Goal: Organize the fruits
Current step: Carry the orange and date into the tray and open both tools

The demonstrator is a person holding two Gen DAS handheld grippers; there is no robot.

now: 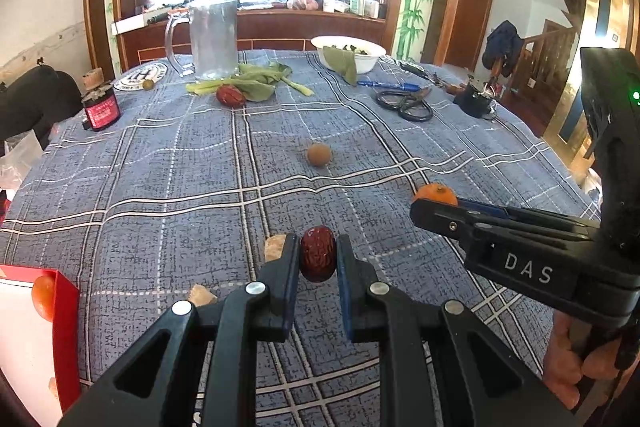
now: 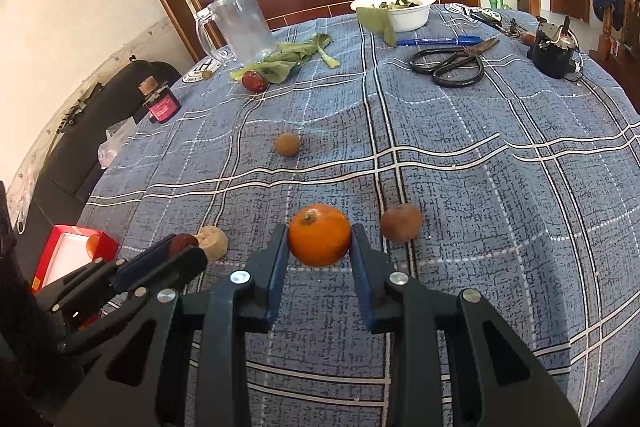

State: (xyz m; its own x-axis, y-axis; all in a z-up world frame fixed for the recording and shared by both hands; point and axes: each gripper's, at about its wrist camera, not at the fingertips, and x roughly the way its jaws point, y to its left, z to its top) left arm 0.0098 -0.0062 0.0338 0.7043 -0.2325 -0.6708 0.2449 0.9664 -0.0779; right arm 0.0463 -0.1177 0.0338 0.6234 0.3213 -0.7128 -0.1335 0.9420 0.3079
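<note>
Left gripper (image 1: 318, 259) fingers clamp a red date (image 1: 318, 254); right gripper (image 2: 320, 247) fingers clamp an orange (image 2: 319, 239) above the worktop (image 2: 480, 187).

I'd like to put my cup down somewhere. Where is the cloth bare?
Bare cloth lies between the round brown fruit and the scissors, and right of the wrinkled brown fruit. It is crowded around the glass mug, greens and white bowl.

Right gripper (image 2: 319, 247) fingers clamping an orange (image 2: 319, 240), brown fruit (image 2: 400, 223) beside, plaid tablecloth (image 2: 480, 187)
</note>
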